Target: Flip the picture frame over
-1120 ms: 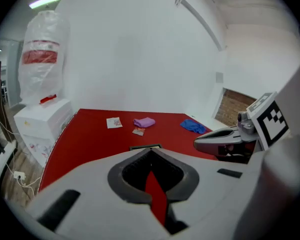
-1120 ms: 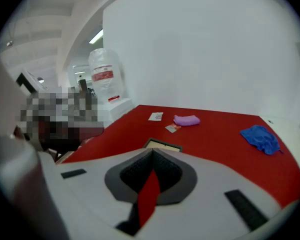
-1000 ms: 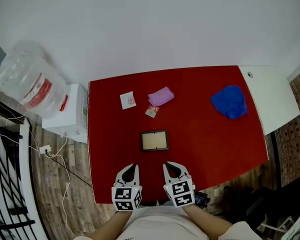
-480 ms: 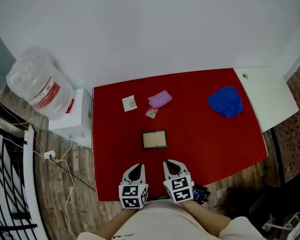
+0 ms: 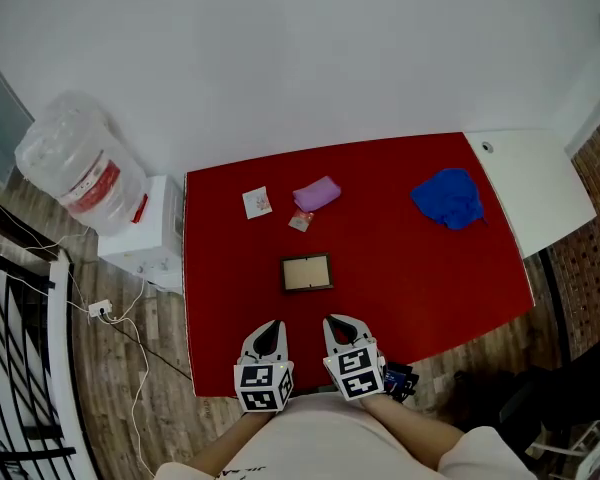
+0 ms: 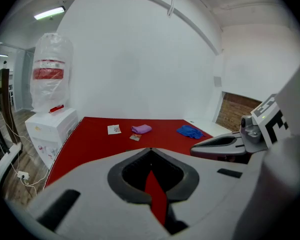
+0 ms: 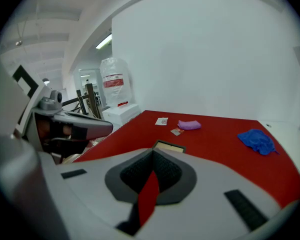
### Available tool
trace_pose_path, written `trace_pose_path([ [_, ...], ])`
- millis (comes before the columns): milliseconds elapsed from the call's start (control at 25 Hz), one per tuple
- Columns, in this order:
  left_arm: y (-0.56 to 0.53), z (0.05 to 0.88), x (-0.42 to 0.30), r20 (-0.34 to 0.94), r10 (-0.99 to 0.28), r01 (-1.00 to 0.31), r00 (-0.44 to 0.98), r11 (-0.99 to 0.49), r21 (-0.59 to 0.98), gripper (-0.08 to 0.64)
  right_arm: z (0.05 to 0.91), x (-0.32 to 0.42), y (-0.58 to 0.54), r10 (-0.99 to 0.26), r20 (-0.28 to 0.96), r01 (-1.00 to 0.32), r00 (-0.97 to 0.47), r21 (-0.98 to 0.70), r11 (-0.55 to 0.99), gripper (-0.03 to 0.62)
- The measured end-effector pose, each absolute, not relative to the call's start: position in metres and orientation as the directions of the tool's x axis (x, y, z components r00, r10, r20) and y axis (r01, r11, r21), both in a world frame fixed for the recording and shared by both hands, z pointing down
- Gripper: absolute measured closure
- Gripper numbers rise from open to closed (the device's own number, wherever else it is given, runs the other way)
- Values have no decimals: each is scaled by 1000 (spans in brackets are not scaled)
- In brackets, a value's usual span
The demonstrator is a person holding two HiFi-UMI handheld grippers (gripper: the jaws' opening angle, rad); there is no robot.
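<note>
The picture frame (image 5: 307,272) lies flat on the red table (image 5: 420,268), dark border around a tan middle, a little in front of both grippers. My left gripper (image 5: 268,328) hangs over the table's near edge, shut with nothing in it. Beside it on the right, my right gripper (image 5: 338,323) is also shut and empty. In the right gripper view the frame (image 7: 169,146) peeks out just past the closed jaws of that gripper (image 7: 153,153). In the left gripper view the left gripper (image 6: 150,151) hides the frame.
Behind the frame lie a purple cloth (image 5: 315,194), a small packet (image 5: 300,221) and a card (image 5: 257,202). A blue cloth (image 5: 447,198) sits at the far right. A white table (image 5: 530,183) adjoins on the right. A water bottle (image 5: 75,173) stands on a white dispenser (image 5: 145,233) at the left.
The left gripper has shifted slightly toward the right one near the table's front edge. The head view has shifted a little. The frame and the right gripper stay put.
</note>
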State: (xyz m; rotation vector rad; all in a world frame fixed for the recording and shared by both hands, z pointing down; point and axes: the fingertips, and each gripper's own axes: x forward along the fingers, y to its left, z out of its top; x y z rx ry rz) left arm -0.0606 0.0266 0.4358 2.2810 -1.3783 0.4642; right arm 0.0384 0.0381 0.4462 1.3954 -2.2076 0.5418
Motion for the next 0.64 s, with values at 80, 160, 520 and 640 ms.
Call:
trace_pose_path([
  [80, 29, 436, -60, 492, -746, -892, 448, -411, 189, 554, 446, 40, 40, -726, 578, -912, -372, -81, 403, 588],
  [160, 30, 435, -58, 491, -745, -890, 452, -415, 190, 554, 444, 43, 41, -730, 576, -914, -368, -80, 397, 588],
  [520, 33, 433, -52, 485, -742, -884, 463, -428, 189, 554, 440, 46, 44, -741, 568, -918, -358, -68, 392, 588],
  [640, 31, 434, -50, 480, -742, -881, 468, -432, 192, 554, 439, 49, 42, -748, 562, -920, -354, -63, 388, 588],
])
